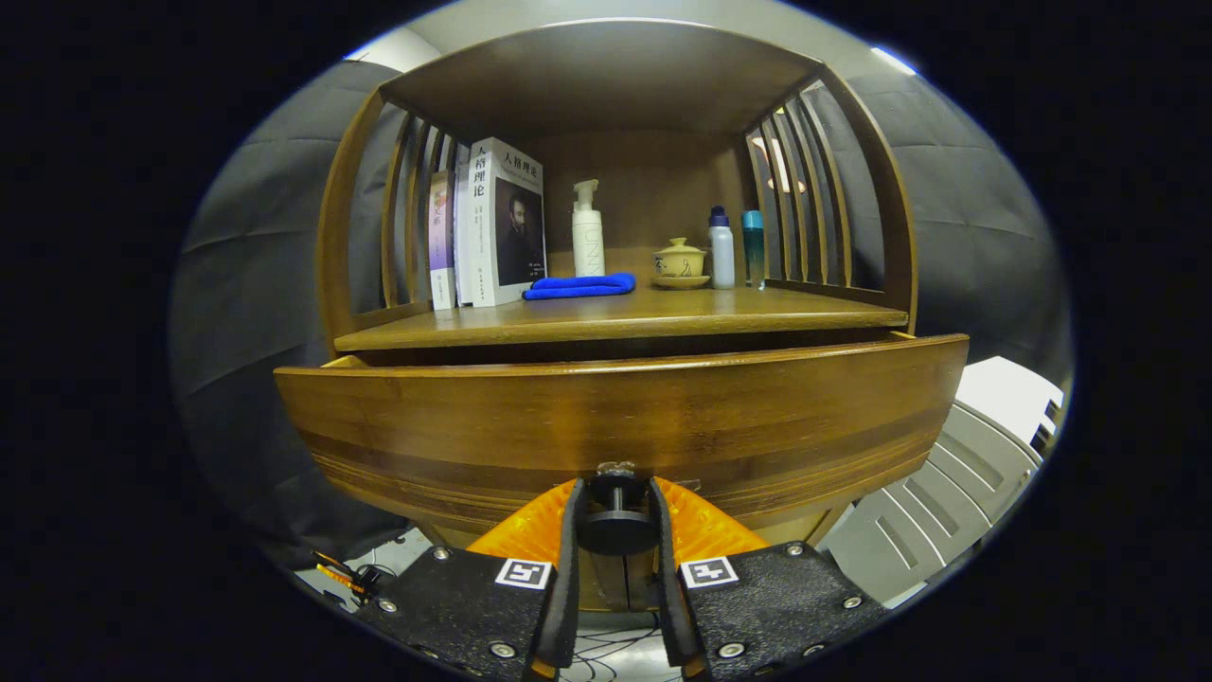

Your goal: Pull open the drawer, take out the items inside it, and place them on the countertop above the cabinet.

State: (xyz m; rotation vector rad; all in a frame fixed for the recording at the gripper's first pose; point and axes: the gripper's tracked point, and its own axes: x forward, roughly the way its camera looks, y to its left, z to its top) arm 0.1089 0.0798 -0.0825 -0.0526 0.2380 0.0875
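Note:
The wooden drawer front point(620, 417) stands pulled a little way out from under the countertop point(615, 317), with a dark gap between them. Its round dark knob point(616, 523) sits between my two fingers point(568, 540), which press on it from both sides. My gripper point(616, 502) is shut on the knob, right against the drawer front. The inside of the drawer is hidden behind its front panel.
On the countertop stand several books point(492, 227) at the left, a folded blue cloth point(579, 285), a white pump bottle point(587, 232), a lidded yellow cup on a saucer point(680, 261), a white bottle point(721, 248) and a teal bottle point(753, 248). A grey slatted chair point(956, 493) stands at the right.

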